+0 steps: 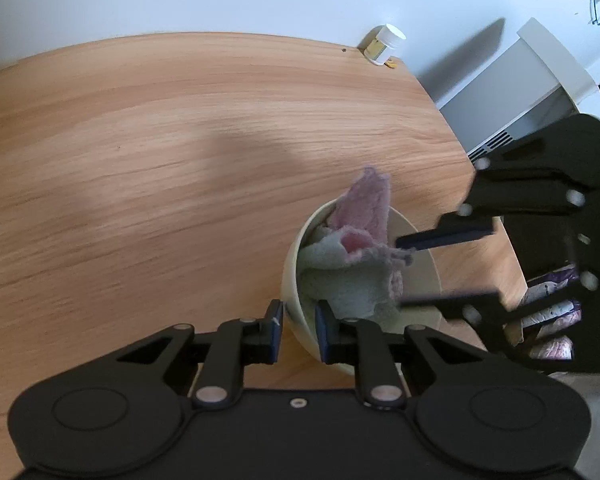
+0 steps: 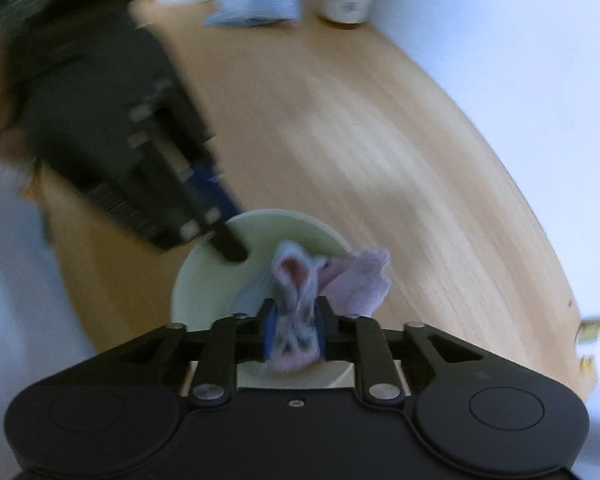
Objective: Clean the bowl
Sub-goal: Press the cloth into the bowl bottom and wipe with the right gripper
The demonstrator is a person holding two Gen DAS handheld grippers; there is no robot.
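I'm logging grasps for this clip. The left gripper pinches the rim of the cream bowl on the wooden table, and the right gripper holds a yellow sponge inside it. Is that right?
Not quite. The right gripper holds no sponge: it is shut on a pink and grey cloth, as the right wrist view shows. The rest holds: the left gripper pinches the rim of the cream bowl on the wooden table.

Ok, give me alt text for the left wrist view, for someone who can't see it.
The left tool grips the near rim of a cream bowl on a wooden table, one finger inside, one outside. The right tool reaches in from the right, holding a pink and grey cloth inside the bowl. A small white jar stands at the table's far edge.
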